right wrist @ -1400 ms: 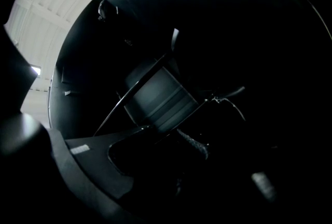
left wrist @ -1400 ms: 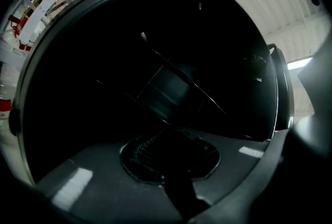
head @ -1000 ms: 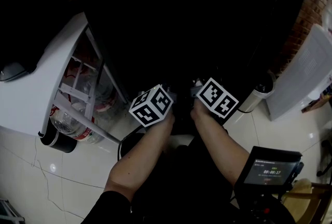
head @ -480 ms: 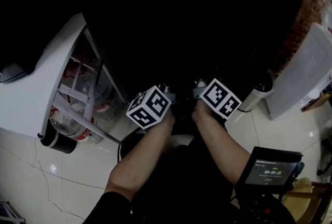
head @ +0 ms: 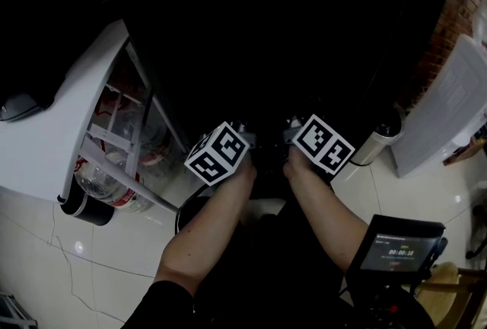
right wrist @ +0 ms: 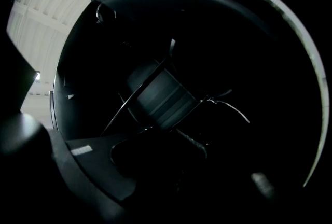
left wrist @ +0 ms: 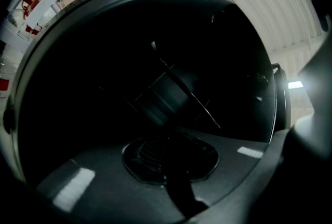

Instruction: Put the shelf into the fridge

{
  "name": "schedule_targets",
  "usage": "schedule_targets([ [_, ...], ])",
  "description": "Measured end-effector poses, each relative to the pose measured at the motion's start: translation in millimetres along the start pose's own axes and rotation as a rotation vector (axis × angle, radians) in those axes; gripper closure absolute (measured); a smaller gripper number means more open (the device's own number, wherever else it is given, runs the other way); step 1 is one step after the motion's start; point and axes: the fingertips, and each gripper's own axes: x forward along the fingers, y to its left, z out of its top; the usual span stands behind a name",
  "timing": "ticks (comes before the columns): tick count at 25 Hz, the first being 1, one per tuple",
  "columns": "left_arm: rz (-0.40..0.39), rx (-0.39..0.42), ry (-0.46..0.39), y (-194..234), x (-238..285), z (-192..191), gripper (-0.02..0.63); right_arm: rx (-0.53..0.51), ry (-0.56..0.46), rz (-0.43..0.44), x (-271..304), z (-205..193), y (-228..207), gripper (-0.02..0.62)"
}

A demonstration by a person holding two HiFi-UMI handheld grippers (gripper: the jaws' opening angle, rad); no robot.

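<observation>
**Arms.** The left forearm (head: 202,232) and right forearm (head: 323,206) reach forward side by side from the bottom edge of the head view. The wrists are straight, and each hand is clasped round a handle behind its marker cube.

**Grippers.** The left gripper (head: 240,132) and right gripper (head: 294,129) point level and close together. Their front ends are lost in the dark mouth of the open fridge (head: 266,30).

**Left gripper.** Its jaws are pressed together, with nothing discernible between them.

**Right gripper.** Its jaws have just been closing. Its own view is too dark to show how they stand or whether anything lies between them.

**Interior.** Both gripper views show a grey flat panel (left wrist: 249,158) with an oval recess, lying below the jaws.

**Shelf.** It cannot be singled out in the dark interior. Whether the grey panel is it cannot be told.

**Door.** The white fridge door (head: 46,129) stands open at the left, with bottles (head: 106,186) in its racks.
</observation>
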Motion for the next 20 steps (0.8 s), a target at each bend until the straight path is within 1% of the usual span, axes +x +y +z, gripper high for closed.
schedule_targets([
  [2,-0.001,0.005,0.004,-1,0,0,0.594,-0.030,-0.001,-0.009,0,-1,0,0.499],
  [4,-0.009,-0.007,0.001,-4,0,1,0.580,-0.038,-0.004,-0.012,0,-1,0,0.497],
  [7,-0.016,-0.021,-0.015,-11,-2,4,0.487,-0.024,-0.009,-0.012,0,-1,0,0.495],
  [9,0.006,-0.029,-0.023,-9,-2,5,0.474,-0.021,-0.011,-0.011,0,-1,0,0.494],
  [10,0.022,-0.037,-0.023,-6,-1,5,0.481,-0.021,-0.011,-0.010,0,-1,0,0.494],
  [13,0.067,-0.038,-0.015,3,1,5,0.552,-0.021,-0.007,-0.014,0,-1,0,0.505],
  [14,0.071,-0.035,-0.006,5,1,4,0.582,-0.019,-0.007,-0.018,0,0,-1,0.506],
  [15,0.063,-0.035,0.003,4,2,3,0.597,-0.016,-0.007,-0.021,0,0,-1,0.506],
  [18,0.033,-0.034,-0.001,-3,3,3,0.600,-0.012,-0.005,-0.028,-1,-1,-2,0.508],
  [20,0.030,-0.058,0.015,-4,4,-2,0.602,-0.013,-0.005,-0.032,-2,-1,-3,0.527],
])
